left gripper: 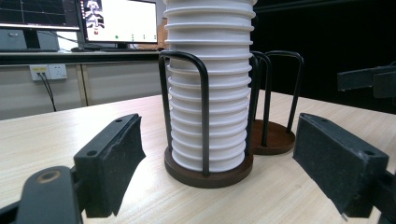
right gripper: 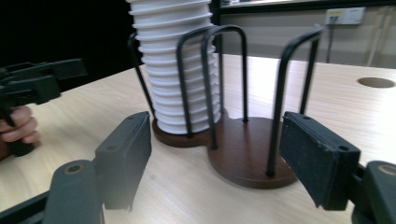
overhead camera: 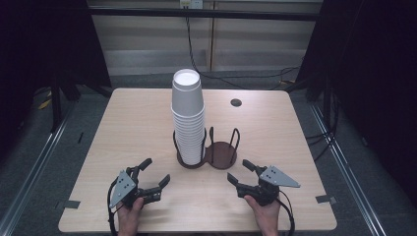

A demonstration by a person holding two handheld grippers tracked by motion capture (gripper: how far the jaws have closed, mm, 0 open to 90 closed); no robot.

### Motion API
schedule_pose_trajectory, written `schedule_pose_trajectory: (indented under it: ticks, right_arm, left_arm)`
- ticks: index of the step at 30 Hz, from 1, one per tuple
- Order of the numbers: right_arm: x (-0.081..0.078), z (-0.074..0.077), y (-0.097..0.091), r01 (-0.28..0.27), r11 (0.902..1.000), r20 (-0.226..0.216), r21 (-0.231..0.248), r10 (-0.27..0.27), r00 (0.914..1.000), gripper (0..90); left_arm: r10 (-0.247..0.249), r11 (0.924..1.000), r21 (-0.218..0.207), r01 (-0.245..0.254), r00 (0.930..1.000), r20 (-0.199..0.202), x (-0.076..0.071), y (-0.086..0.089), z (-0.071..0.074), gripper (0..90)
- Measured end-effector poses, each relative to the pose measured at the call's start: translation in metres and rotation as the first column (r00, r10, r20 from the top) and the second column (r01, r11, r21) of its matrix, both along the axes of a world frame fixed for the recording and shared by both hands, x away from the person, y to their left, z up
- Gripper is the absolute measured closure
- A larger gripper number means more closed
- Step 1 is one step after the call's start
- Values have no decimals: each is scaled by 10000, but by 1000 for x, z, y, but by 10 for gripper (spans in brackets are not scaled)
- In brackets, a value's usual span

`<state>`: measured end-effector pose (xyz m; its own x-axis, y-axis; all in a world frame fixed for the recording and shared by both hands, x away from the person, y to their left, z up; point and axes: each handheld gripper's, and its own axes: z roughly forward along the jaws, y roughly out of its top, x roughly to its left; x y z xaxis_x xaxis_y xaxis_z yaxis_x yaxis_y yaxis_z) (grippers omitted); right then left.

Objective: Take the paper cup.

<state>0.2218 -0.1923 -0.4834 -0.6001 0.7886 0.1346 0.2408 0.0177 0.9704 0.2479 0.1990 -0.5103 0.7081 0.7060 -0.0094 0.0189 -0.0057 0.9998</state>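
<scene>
Now both tongs, left (overhead camera: 155, 173) & right (overhead camera: 240, 171), apart, seemingly empty, near cup stack (overhead camera: 188, 118).

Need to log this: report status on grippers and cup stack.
Left gripper and right gripper open, empty. Cup stack upright in holder. Path clear.

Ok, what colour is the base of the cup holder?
Dark brown base, with black wire loops; clearest in the right gripper view.
</scene>
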Motion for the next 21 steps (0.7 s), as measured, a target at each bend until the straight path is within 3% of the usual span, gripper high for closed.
schedule_pose_trajectory:
  ticks: [8, 17, 20, 21]
  right_arm:
    - [4, 14, 4, -424, 9991, -134, 20, 424, 9990, 249]
    - [16, 44, 11, -1038, 9946, -141, -89, 1037, 9945, 228]
    - [25, 63, 15, -1512, 9883, -288, -225, 1505, 9882, 227]
    - [25, 63, 15, -1512, 9883, -288, -225, 1505, 9882, 227]
  left_arm:
    - [-56, 10000, -57, 55, 10000, -65, -1, 0, 0, 157]
    - [-63, 10000, -7, 63, 10000, -59, -1, 1, 0, 157]
    - [-68, 10000, -20, 68, 10000, -53, -1, 1, 0, 157]
    - [-71, 10000, -24, 71, 10000, -56, -1, 1, 0, 157]
